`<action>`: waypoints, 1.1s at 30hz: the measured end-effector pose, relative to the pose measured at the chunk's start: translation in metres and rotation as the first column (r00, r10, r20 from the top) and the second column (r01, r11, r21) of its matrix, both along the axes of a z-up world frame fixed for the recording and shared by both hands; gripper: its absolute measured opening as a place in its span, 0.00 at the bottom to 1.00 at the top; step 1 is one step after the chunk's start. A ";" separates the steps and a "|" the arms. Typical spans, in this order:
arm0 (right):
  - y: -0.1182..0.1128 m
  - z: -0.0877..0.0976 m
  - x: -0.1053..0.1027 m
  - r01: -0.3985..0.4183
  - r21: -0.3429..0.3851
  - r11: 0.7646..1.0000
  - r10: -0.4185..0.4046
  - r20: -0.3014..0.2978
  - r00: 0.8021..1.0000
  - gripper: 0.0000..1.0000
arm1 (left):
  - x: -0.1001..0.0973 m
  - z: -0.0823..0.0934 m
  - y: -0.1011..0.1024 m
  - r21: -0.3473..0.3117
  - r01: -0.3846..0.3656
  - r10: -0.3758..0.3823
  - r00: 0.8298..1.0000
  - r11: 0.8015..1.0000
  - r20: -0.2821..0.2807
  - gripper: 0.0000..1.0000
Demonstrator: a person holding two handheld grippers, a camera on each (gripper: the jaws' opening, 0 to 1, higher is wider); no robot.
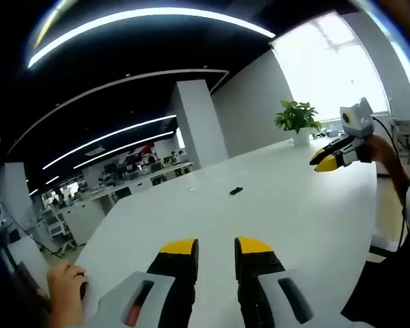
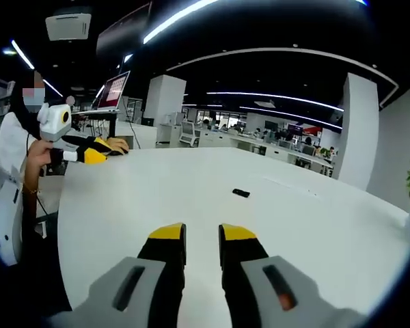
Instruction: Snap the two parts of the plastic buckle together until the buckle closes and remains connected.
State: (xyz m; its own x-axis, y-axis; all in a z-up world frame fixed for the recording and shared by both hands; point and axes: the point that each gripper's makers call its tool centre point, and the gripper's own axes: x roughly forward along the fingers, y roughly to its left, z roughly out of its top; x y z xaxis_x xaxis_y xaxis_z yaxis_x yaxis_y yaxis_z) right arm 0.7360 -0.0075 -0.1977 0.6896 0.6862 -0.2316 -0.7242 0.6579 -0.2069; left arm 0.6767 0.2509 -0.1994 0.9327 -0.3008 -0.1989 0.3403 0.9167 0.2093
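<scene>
Buckle: a small dark object (image 1: 236, 190) lies flat on the white table (image 1: 294, 219), just above centre in the left gripper view; it sits just right of centre in the right gripper view too (image 2: 241, 193). Too small to tell whether its two parts are joined or apart.

Left gripper (image 1: 215, 249): rises from the bottom of its own view, yellow-tipped jaws parted by a narrow gap, nothing between them. It appears at the upper left of the right gripper view (image 2: 99, 152), held in a person's hand (image 2: 35, 156).

Right gripper (image 2: 201, 236): bottom centre of its view, jaws slightly apart and empty; seen at the right edge of the left gripper view (image 1: 331, 158).

Why so held: both grippers hang well short of the buckle and face it from opposite sides, probably to keep it in sight before closing in.

Stage: judged as approach, no grasp made.

Surroundings: a potted plant (image 1: 297, 117) at the table's far end, upper right; office desks beyond.
</scene>
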 end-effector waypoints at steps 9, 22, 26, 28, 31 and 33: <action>-0.012 -0.003 -0.009 0.042 0.017 0.999 -0.042 0.000 0.999 0.20 | -0.015 0.002 0.002 -0.010 -0.013 0.013 1.000 1.000 0.013 0.21; -0.015 -0.005 -0.003 0.100 0.015 0.995 -0.100 0.019 0.995 0.20 | -0.020 -0.002 0.022 0.005 -0.105 0.105 0.994 0.994 0.024 0.21; -0.015 -0.003 -0.005 0.107 0.017 0.994 -0.108 0.027 0.994 0.20 | -0.019 -0.001 0.025 0.009 -0.122 0.122 0.992 0.992 0.026 0.21; -0.017 -0.003 -0.007 0.114 0.023 0.993 -0.115 0.027 0.993 0.20 | -0.020 -0.002 0.025 0.015 -0.127 0.126 0.992 0.992 0.027 0.21; -0.025 -0.003 -0.010 0.150 0.031 0.988 -0.151 0.029 0.988 0.21 | -0.023 -0.002 0.024 0.015 -0.123 0.123 0.992 0.992 0.024 0.22; -0.030 -0.002 -0.010 0.174 0.034 0.984 -0.175 0.033 0.984 0.21 | -0.025 -0.001 0.024 0.018 -0.126 0.125 0.992 0.992 0.028 0.23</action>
State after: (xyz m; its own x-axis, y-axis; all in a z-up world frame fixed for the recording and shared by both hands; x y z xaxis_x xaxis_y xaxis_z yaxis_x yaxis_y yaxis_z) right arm 0.7260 -0.0375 -0.2000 0.8068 0.5609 -0.1857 -0.5902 0.7800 -0.2082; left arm 0.6517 0.2748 -0.2000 0.9679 -0.1771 -0.1784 0.2167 0.9475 0.2353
